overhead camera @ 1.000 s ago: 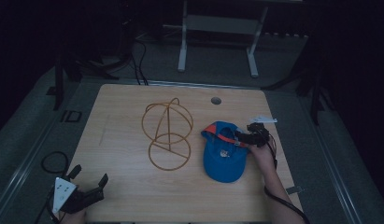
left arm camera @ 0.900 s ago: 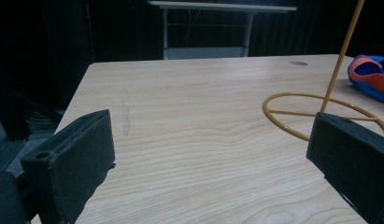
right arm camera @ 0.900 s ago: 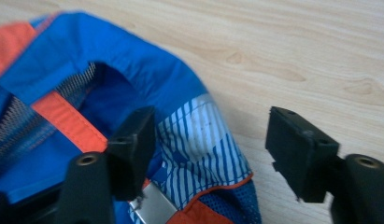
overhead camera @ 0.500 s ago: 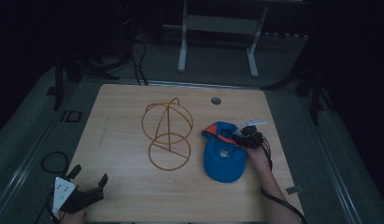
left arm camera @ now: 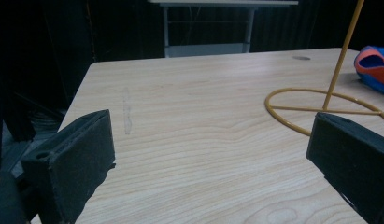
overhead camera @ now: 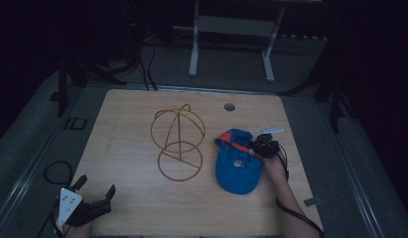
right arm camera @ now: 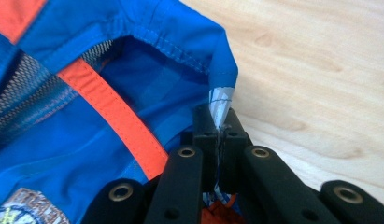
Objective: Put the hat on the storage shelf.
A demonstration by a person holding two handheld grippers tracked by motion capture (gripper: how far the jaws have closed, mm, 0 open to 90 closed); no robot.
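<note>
our right gripper [right arm camera: 217,135] had just closed, jaws clamped on the blue cap [overhead camera: 238,166] edge; left gripper [overhead camera: 90,206] stood apart. we judged a slow lift toward the wire stand [overhead camera: 177,144] best.

High view is running dim: only the bench [overhead camera: 142,198] top is catching light, apparently from overhead, and the floor and background are falling off into near black. No glare there, shadows are staying soft and faint, fine detail is going muddy and slightly noisy. Left gripper view is reading brighter and even, wood grain is coming through sharp mid-frame, while the near jaws are sitting soft and out of focus; backdrop behind the bench is going black. Right gripper view is the brightest, blue cap [right arm camera: 87,121] fabric and stitching are showing crisp, the jaws at the bottom edge are blurring a bit, colours are staying saturated, no blown highlights.
</note>
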